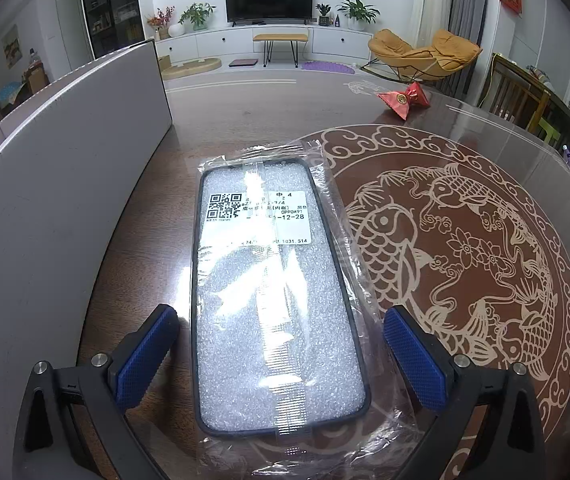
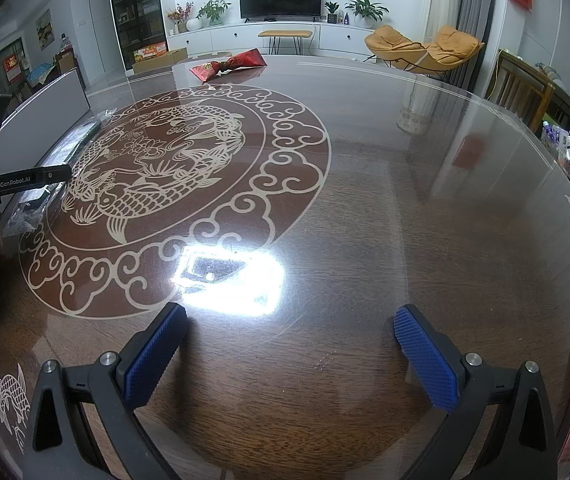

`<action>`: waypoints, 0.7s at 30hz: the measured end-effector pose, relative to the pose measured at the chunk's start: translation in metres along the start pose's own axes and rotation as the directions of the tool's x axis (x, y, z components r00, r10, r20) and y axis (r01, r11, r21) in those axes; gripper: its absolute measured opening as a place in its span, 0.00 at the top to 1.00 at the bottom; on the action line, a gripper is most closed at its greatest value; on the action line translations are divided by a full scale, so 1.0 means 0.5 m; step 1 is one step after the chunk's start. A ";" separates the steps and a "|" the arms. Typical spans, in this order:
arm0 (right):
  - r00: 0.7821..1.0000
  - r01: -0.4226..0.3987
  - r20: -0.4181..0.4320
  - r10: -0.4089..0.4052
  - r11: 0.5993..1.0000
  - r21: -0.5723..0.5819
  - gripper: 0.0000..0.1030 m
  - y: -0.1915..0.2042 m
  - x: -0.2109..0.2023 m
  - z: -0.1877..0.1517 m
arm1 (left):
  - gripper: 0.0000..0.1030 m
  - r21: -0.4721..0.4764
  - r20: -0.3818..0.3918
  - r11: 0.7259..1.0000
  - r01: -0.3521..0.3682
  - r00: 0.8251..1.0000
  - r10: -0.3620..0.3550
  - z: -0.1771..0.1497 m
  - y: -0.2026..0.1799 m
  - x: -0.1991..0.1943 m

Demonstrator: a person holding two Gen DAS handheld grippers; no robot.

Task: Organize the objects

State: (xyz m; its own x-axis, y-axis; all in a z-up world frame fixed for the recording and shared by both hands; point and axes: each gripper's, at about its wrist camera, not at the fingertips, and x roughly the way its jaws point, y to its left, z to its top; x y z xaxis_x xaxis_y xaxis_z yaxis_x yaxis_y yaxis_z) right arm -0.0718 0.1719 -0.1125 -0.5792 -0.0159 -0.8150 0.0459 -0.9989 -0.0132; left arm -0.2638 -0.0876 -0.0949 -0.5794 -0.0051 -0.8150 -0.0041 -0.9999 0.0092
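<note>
Two blue pads of the left tongs [image 1: 281, 360] stand wide apart on either side of the bagged phone case [image 1: 273, 292], touching neither edge, so it lies flat on the table [image 1: 365, 92] just beside the grey board [image 1: 65, 168]. The right tongs [image 2: 291, 356] are spread over bare wood and hold nothing, probably waiting while the red packet [image 2: 227, 65] lies well apart at the far edge.

Glossy wooden table [image 2: 365, 200] (glass-smooth); crinkly clear-plastic bag [image 1: 325, 208].
</note>
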 end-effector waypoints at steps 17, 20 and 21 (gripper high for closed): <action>0.975 -0.210 0.098 0.200 0.972 0.103 0.00 0.122 0.229 0.446 | 0.00 0.000 0.000 1.000 0.000 1.000 0.000 0.000 0.000 0.001; 0.975 -0.220 0.072 0.210 0.958 0.183 0.12 0.162 0.308 0.551 | 0.00 0.000 0.000 1.000 0.000 1.000 0.000 -0.001 -0.002 0.001; 0.976 -0.217 0.062 0.209 0.954 0.205 0.13 0.173 0.332 0.578 | 0.00 0.000 0.000 1.000 0.001 1.000 -0.001 0.000 0.001 0.000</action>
State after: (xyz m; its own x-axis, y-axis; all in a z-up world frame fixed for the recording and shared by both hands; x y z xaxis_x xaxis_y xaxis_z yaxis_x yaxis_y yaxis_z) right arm -0.3989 0.0698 -0.0815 -0.6060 -0.2270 -0.7624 0.0029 -0.9590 0.2832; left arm -0.2640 -0.0879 -0.0950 -0.5795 -0.0045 -0.8149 -0.0047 -0.9999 0.0089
